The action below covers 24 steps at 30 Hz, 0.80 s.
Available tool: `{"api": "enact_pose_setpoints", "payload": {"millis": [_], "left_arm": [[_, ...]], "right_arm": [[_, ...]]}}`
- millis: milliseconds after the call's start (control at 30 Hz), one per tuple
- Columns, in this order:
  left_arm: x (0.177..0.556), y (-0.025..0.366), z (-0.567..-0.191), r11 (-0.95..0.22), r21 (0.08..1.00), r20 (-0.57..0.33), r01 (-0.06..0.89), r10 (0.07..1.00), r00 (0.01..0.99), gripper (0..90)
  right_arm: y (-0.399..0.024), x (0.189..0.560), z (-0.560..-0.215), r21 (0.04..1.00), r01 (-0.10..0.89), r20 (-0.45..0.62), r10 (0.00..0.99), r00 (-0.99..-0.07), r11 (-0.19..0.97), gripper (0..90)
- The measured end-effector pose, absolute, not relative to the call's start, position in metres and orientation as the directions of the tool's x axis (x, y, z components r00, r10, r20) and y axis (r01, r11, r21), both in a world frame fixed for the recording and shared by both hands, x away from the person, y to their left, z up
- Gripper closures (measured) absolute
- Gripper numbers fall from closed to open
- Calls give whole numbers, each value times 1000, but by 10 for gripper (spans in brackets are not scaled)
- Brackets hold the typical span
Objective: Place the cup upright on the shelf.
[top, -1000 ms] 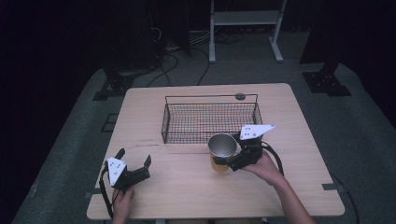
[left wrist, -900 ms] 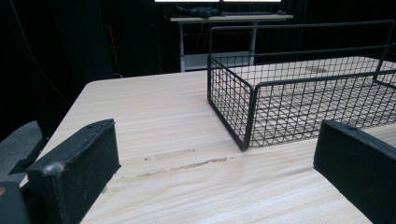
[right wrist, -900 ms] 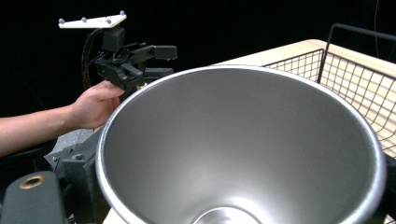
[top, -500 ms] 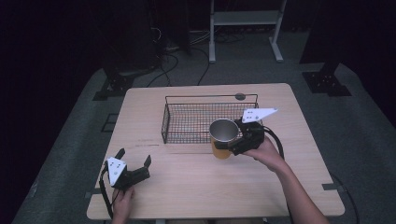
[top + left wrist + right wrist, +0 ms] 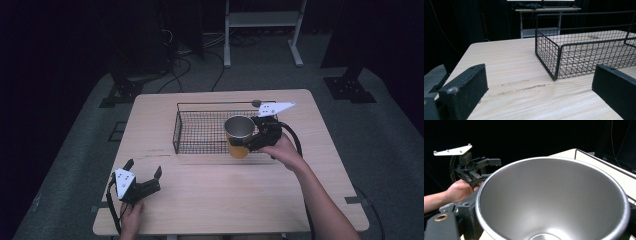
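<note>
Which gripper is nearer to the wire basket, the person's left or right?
Right. The right gripper holds the metal cup at the wire basket's near right corner; the left gripper sits open near the table's front left, apart from it.

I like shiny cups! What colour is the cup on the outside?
The cup is yellow-orange outside and silvery metal inside; the high view shows its outside best.

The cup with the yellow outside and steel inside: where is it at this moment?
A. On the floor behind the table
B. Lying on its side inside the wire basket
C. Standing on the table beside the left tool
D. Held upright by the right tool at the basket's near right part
D: the right tool grips the cup upright at the near right part of the basket; the left tool is empty.
</note>
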<state>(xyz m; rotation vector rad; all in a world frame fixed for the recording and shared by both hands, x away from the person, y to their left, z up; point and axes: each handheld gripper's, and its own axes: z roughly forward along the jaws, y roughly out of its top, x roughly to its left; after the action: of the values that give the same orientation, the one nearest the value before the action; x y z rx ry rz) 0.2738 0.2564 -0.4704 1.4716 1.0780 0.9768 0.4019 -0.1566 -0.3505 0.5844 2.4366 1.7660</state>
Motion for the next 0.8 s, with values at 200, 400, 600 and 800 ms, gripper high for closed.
{"api": "enact_pose_setpoints", "payload": {"millis": [200, 400, 600, 800], "left_arm": [[274, 257, -470, -75, 988, 37, 134, 962, 270, 0], [274, 257, -470, -74, 988, 36, 134, 962, 270, 0], [274, 257, -470, -76, 988, 37, 134, 962, 270, 0], [274, 257, -470, -74, 988, 35, 134, 962, 270, 0]], "right_arm": [[-154, 416, -344, 928, 263, 160, 355, -921, 264, 104], [-149, 428, -337, 922, 270, 158, 365, -917, 278, 104], [-145, 439, -333, 918, 276, 159, 375, -913, 284, 104], [-143, 451, -333, 914, 293, 170, 393, -904, 280, 105]]}}
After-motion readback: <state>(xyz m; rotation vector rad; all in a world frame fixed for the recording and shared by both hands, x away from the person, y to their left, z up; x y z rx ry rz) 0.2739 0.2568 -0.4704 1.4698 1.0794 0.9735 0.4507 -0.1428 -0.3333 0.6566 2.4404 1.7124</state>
